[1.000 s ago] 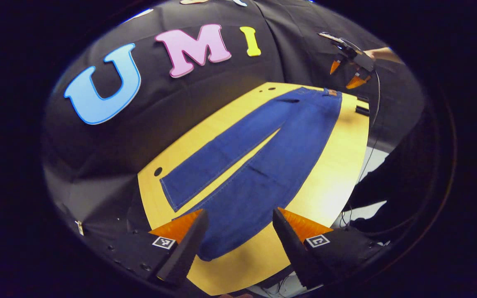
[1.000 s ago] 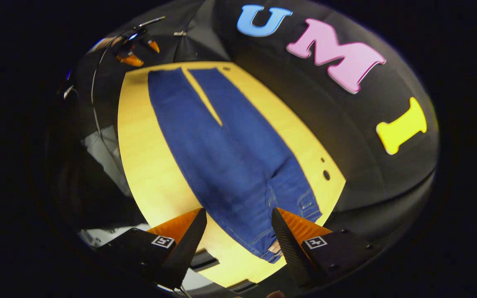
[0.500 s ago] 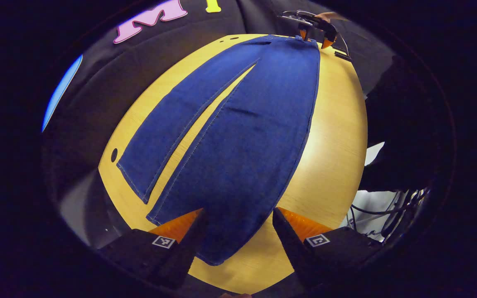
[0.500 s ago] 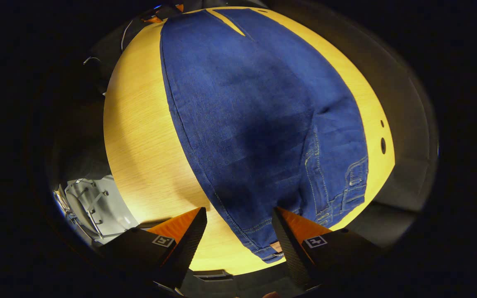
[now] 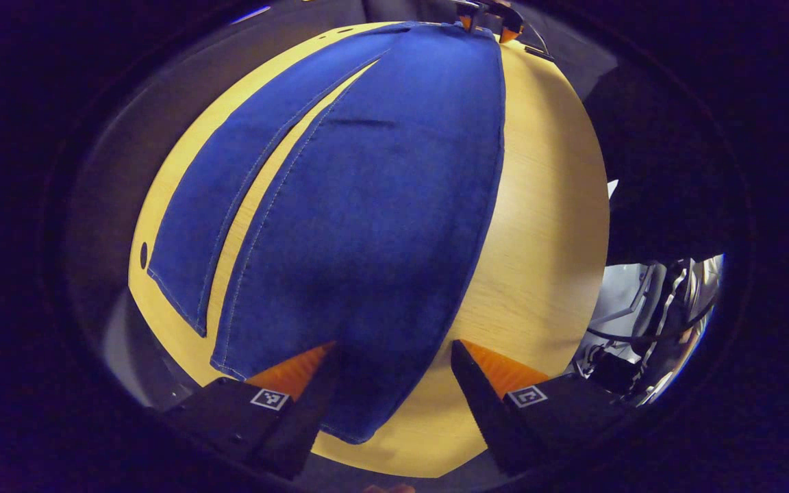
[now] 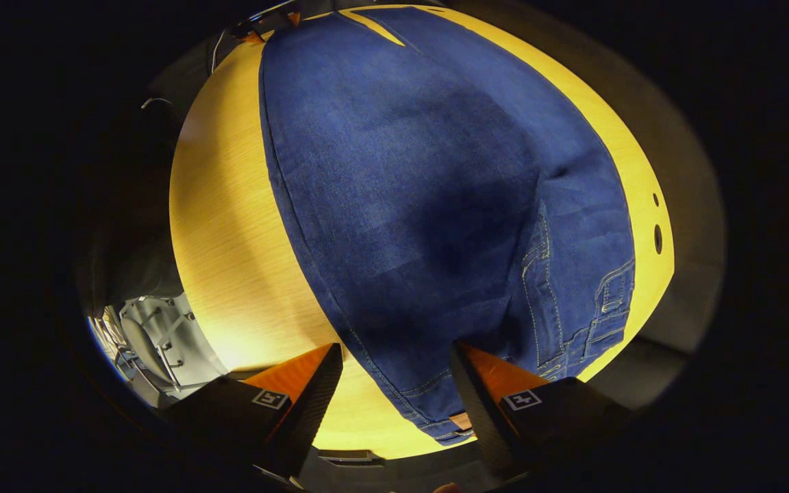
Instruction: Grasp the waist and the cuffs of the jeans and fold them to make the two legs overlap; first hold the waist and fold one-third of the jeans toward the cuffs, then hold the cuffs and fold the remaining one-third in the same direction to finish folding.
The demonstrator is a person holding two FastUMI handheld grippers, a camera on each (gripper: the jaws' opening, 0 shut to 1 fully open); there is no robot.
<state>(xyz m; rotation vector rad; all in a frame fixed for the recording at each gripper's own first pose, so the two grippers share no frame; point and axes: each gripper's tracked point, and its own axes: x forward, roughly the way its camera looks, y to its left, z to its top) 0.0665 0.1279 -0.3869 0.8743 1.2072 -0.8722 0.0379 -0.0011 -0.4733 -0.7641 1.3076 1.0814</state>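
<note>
Blue jeans (image 5: 367,205) lie flat and spread on a yellow wooden table (image 5: 545,226), the two legs side by side with a narrow gap. My left gripper (image 5: 391,356) hangs open just above the near leg's cuff (image 5: 360,428), one finger on each side of it. In the right gripper view the jeans (image 6: 422,185) run away from the waist; my right gripper (image 6: 394,356) is open over the waist's near corner (image 6: 446,428). The right gripper (image 5: 487,17) also appears small at the far end of the left gripper view.
The table's near edge lies close under both grippers. Small round holes (image 6: 657,237) pierce the tabletop beside the waist. A grey metal stand with cables (image 5: 648,308) sits beyond the table's right side, and grey hardware (image 6: 155,335) shows past the table's left side in the right gripper view.
Both grippers have come down and closer to the jeans, which now loom much larger. Both stay open, the left over the cuff and the right over the waist.
</note>
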